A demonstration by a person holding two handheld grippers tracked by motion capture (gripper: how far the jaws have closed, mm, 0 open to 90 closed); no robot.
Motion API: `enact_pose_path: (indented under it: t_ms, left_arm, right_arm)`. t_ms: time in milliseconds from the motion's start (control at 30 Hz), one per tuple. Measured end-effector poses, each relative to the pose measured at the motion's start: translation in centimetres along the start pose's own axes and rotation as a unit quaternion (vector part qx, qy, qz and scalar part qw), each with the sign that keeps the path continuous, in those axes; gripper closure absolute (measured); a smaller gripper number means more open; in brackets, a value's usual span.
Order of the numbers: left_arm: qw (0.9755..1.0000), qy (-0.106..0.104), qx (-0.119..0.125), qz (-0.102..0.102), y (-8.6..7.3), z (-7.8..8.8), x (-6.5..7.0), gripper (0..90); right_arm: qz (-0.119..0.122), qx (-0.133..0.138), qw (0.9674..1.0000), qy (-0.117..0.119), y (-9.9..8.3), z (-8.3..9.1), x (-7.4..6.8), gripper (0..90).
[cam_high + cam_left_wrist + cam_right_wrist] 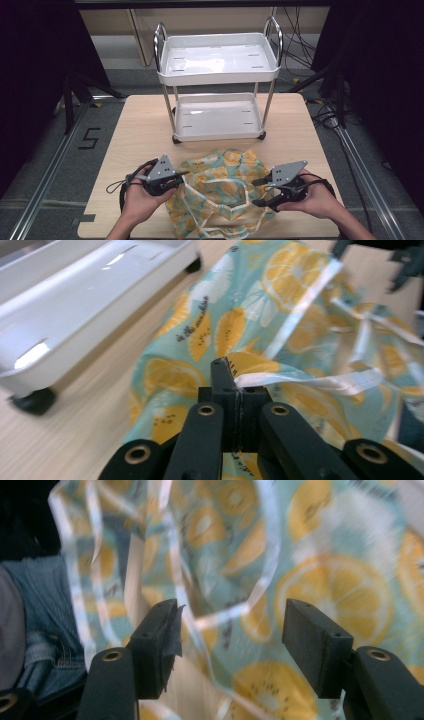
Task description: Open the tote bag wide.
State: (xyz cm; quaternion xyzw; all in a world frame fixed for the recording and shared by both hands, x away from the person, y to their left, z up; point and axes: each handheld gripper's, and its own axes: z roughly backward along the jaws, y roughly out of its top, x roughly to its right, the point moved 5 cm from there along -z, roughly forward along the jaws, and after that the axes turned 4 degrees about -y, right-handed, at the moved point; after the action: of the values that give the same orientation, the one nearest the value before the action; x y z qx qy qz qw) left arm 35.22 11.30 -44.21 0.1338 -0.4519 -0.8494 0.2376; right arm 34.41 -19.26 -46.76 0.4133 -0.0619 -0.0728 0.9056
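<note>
Apron (220,187) with lemon prints lies crumpled on the table (130,130), in front of the white cart (217,70); it looks like the work has only begun. In the left gripper view, the left gripper (235,390) pinches its white edge band (320,382). In the right gripper view, the right gripper (230,630) has its jaws apart, pressing nothing.

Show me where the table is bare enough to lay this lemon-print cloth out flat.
Bare wood lies left of the cart, running to the table edge, and in a like strip on its right. The near middle is crowded: the cloth lies bunched between the left gripper, shut on its white trim, and the open right gripper.
</note>
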Motion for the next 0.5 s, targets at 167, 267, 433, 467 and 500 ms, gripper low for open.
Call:
enact_pose_path:
  t_ms: [167, 267, 433, 467, 500]
  left_arm:
    - [0.9997, 0.020, -0.011, 0.008, -0.2, 0.0, -2.0, 89.2]
    - [0.9995, 0.028, -0.009, 0.013, -0.1, -0.3, -2.8, 89.1]
    - [0.9994, 0.032, -0.011, 0.008, 0.2, -0.5, -3.3, 89.1]
    - [0.9994, 0.032, -0.010, 0.007, 0.2, -0.6, -3.3, 89.1]
    - [0.9993, 0.033, -0.006, 0.017, 0.2, -0.6, -3.2, 89.1]
  right_arm:
    - [0.027, -0.035, 0.9990, -0.004, 0.0, -1.3, -0.2, 40.8]
    - [0.048, -0.057, 0.9971, -0.014, 0.3, -2.2, -0.3, 41.2]
    - [0.094, -0.082, 0.9915, -0.037, 0.4, -3.3, -0.4, 45.2]
    - [0.110, -0.086, 0.9895, -0.039, 0.4, -3.4, -0.3, 49.2]
    - [0.127, -0.094, 0.9864, -0.048, 0.4, -3.6, -0.1, 55.1]
